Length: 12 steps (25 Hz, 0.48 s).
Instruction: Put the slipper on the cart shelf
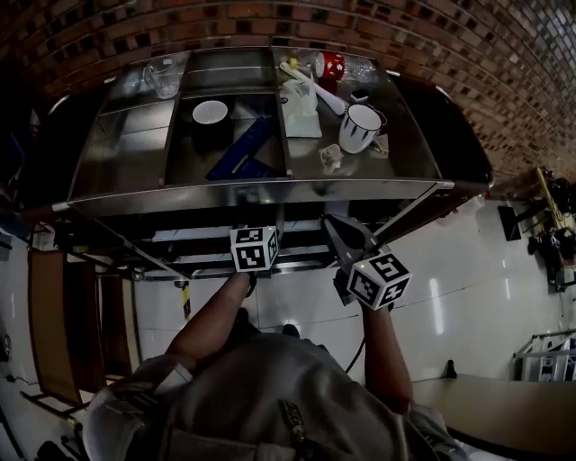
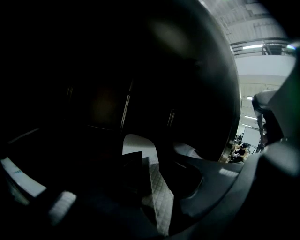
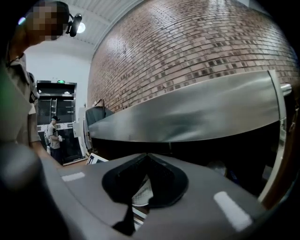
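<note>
The steel cart (image 1: 270, 189) stands in front of me, and its lower shelf (image 1: 211, 234) lies in shadow under the top. I cannot make out the slipper in any view. My left gripper reaches under the cart's top edge, so in the head view only its marker cube (image 1: 254, 248) shows. In the left gripper view the left gripper (image 2: 143, 164) is in near darkness, its jaws slightly apart and a quilted pad (image 2: 159, 199) bare. A large dark rounded shape (image 2: 178, 70) looms close ahead. My right gripper (image 1: 335, 222), also (image 3: 147, 158), is shut on nothing just outside the cart.
The cart's top holds a white mug (image 1: 360, 126), a white bowl (image 1: 210, 112), a red cup (image 1: 331, 65), a glass (image 1: 165, 79) and a blue flat item (image 1: 243, 149). A brick wall (image 1: 378, 27) runs behind. White tiled floor (image 1: 468, 270) lies to the right.
</note>
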### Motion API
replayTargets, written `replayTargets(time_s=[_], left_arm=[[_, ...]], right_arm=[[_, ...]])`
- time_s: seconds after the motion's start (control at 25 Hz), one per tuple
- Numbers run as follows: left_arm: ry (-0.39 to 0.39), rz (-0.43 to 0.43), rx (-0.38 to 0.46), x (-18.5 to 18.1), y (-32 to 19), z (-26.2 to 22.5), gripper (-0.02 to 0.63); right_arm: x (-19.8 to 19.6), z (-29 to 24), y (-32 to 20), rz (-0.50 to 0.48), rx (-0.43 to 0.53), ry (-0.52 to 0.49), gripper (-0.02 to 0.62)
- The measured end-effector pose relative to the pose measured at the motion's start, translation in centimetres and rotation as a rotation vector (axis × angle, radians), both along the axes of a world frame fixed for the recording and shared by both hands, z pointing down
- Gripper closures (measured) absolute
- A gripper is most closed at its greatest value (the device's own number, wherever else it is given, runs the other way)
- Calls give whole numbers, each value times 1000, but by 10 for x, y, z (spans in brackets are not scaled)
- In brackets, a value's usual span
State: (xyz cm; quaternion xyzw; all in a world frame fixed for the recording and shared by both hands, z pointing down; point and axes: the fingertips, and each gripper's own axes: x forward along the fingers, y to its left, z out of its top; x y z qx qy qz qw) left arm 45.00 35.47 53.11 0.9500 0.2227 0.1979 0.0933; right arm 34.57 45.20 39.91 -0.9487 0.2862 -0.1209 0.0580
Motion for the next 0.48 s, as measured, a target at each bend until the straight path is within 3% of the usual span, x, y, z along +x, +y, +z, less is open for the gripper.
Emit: replayTargets(time_s=[0.24,0.48], left_arm=[[54,-26,104,-35,-10,-23,511],[119,4,91,-80,2,-61,534]], right_arm=[[-4,-5,0,-118,57,49,597],[-15,-7,-3,-212,99,70,597]])
